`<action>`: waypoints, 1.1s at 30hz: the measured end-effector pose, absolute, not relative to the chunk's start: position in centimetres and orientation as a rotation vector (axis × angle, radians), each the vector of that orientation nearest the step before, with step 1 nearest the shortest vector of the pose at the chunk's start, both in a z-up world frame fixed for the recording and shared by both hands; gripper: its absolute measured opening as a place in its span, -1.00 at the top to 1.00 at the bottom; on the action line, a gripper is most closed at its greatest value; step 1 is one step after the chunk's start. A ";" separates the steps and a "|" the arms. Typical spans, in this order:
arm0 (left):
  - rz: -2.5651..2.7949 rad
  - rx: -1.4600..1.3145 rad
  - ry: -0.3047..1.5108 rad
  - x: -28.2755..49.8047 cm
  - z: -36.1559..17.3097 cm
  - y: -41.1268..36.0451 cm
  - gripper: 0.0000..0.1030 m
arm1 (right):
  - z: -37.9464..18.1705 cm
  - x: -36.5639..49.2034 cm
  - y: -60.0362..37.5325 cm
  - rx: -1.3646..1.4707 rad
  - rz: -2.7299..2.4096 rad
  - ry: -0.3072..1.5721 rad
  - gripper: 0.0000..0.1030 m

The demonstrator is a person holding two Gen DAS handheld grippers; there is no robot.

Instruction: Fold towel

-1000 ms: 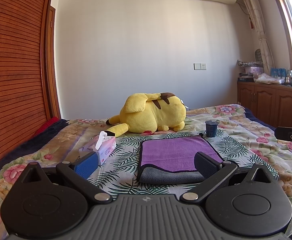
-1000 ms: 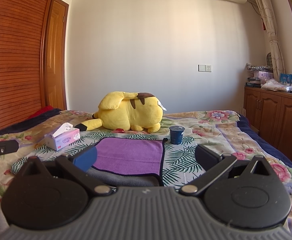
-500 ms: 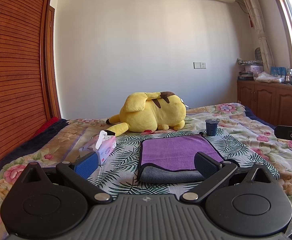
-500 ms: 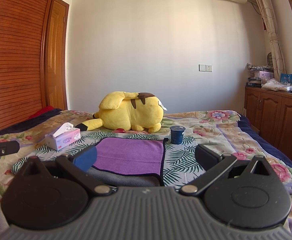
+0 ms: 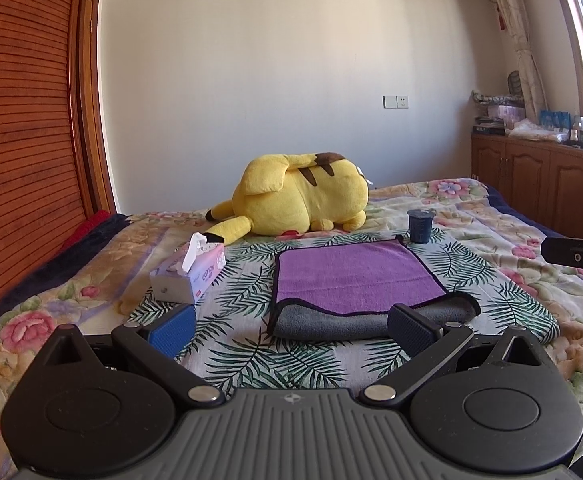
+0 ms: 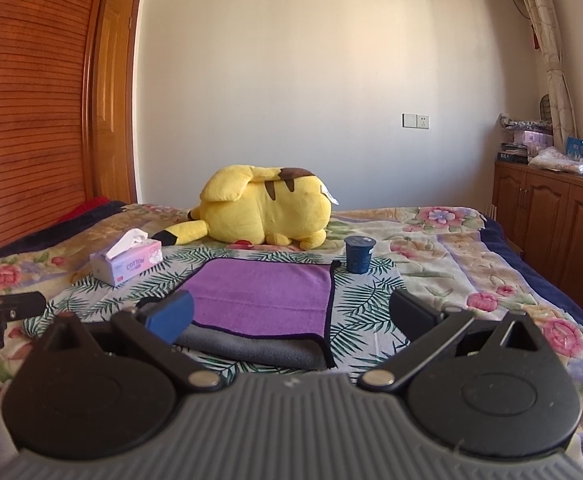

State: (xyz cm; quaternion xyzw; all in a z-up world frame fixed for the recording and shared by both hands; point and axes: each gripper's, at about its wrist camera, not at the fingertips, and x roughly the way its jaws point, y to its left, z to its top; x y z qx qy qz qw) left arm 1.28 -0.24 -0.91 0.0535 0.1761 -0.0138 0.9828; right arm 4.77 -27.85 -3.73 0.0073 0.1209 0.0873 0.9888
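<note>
Short of the towel (image 5: 353, 276), left gripper (image 5: 291, 330) and right gripper (image 6: 289, 318) hover, jaws wide, empty; likely poised for its near fold.

Purple-and-grey folded cloth towel (image 5: 355, 280): one
Yellow plush toy (image 5: 303, 200): one
Pink cardboard tissue box (image 5: 189, 274): one
Dark blue cup (image 5: 420, 226): one

The left tongs (image 5: 291, 326) have a ribbed grey body flanked by 2 round black discs, with black link arms on silver pivot screws. One finger pad (image 5: 173, 328) is bright blue, the other dark navy. The right tongs (image 6: 291, 312) look the same, dust-flecked.
</note>
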 end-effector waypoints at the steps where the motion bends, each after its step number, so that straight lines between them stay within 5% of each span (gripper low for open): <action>1: -0.028 0.109 0.362 1.5 -0.9 -0.3 -0.69 | -3.8 5.0 -27.8 0.013 0.178 0.246 -1.00; 33: -0.078 0.151 0.454 7.7 -2.2 -0.4 -0.68 | -5.7 11.5 -27.0 -0.032 0.234 0.360 -1.00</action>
